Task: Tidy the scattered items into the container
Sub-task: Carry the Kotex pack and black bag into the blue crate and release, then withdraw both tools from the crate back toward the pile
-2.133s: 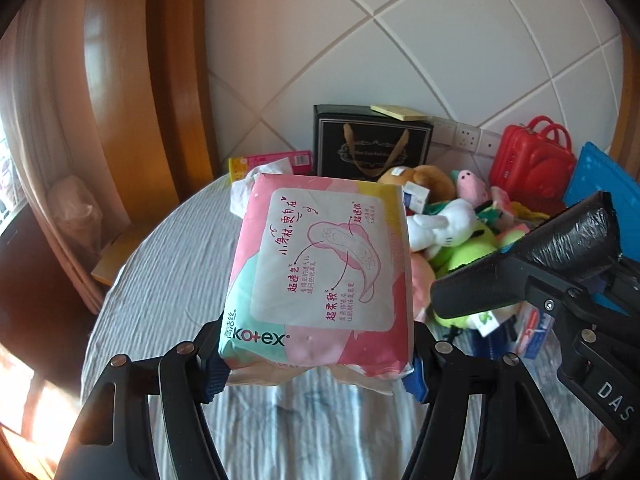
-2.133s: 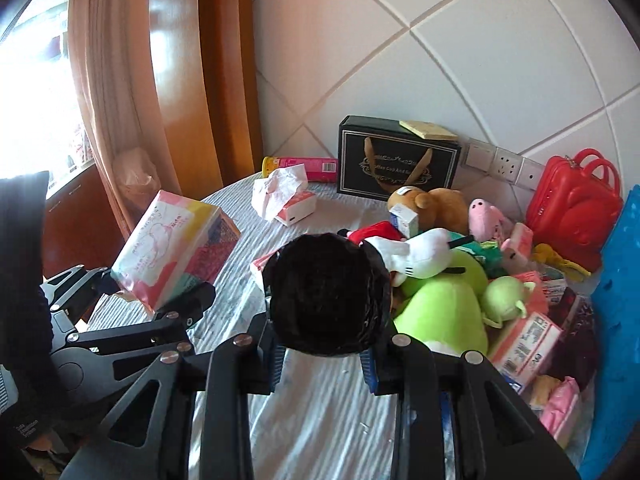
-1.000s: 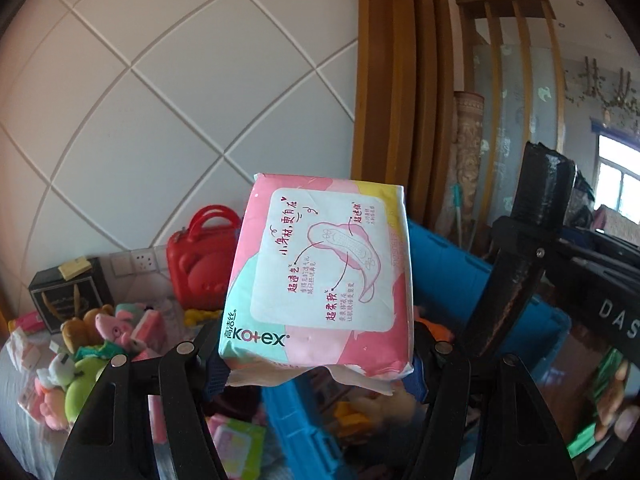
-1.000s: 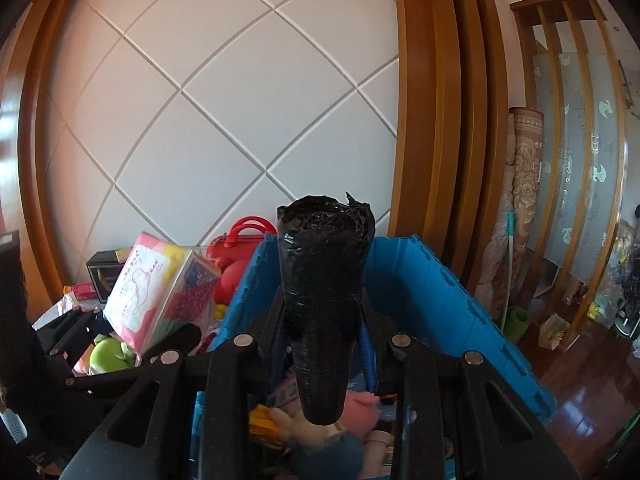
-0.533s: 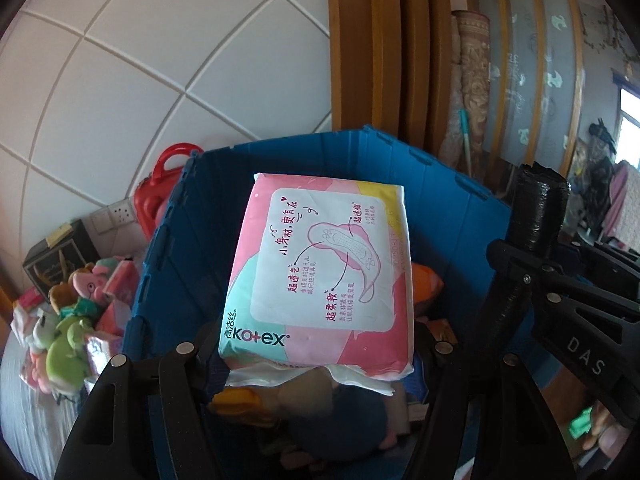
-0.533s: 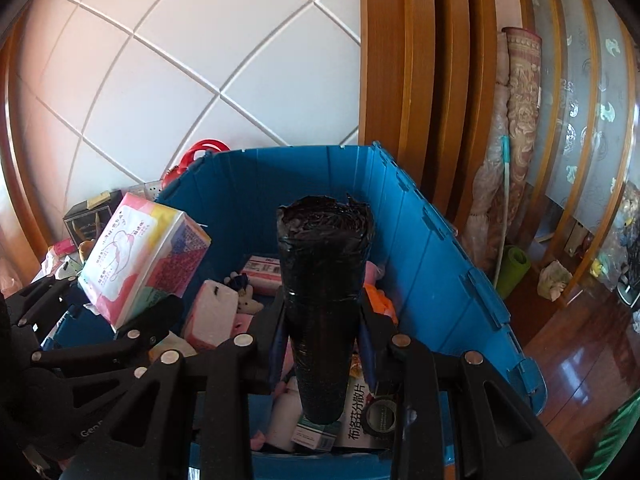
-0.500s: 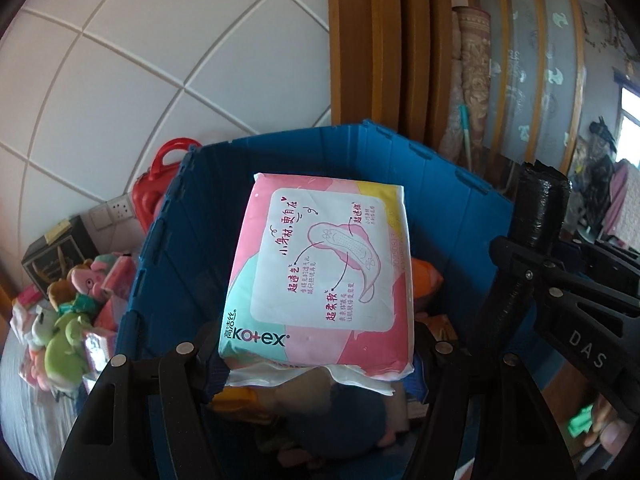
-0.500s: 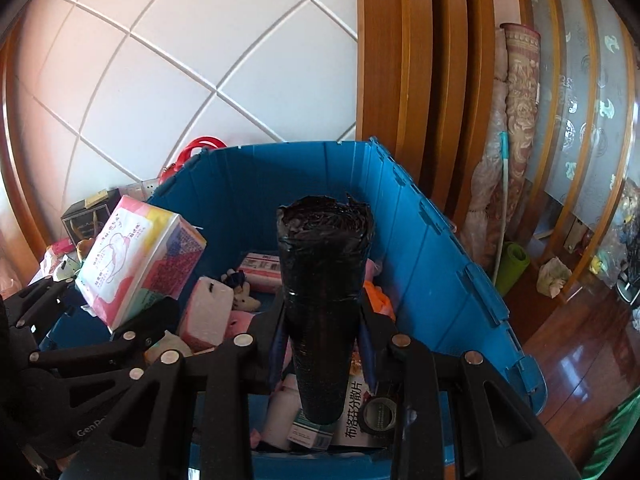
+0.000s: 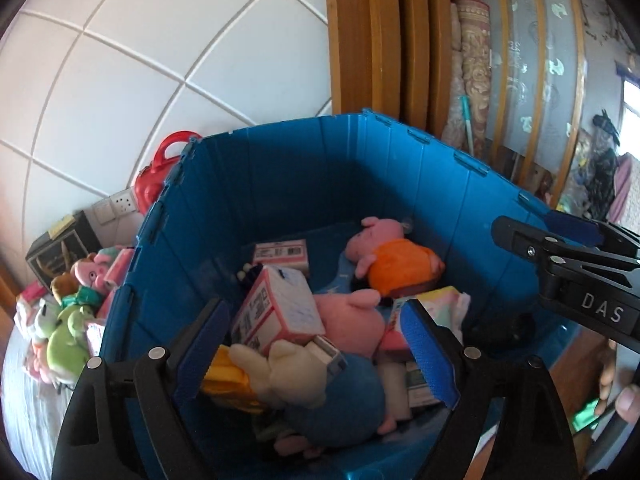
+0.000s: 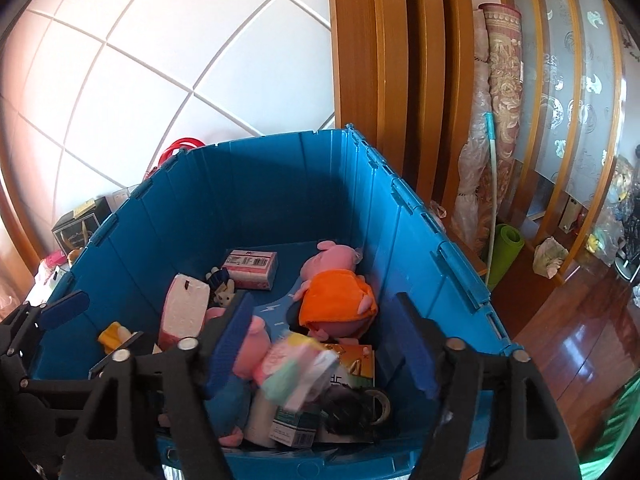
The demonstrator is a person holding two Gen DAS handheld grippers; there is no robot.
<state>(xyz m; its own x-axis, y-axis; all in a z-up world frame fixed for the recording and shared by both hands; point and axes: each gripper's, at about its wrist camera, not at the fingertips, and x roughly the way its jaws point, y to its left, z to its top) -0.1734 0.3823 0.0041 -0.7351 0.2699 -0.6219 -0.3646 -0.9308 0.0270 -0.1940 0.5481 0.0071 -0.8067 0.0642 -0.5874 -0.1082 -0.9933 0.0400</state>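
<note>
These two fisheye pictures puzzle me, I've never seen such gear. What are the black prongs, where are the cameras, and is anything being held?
The prongs are hand-held two-finger grippers; a person carries one in each hand, with a camera on each looking along the fingers. One picture looks past the left gripper, the other past the right gripper. Both hang over a big blue plastic crate of plush toys and small boxes, such as a pink pig in orange. Both jaws are opening, gripping nothing: a blurred pastel packet is dropping in.
</note>
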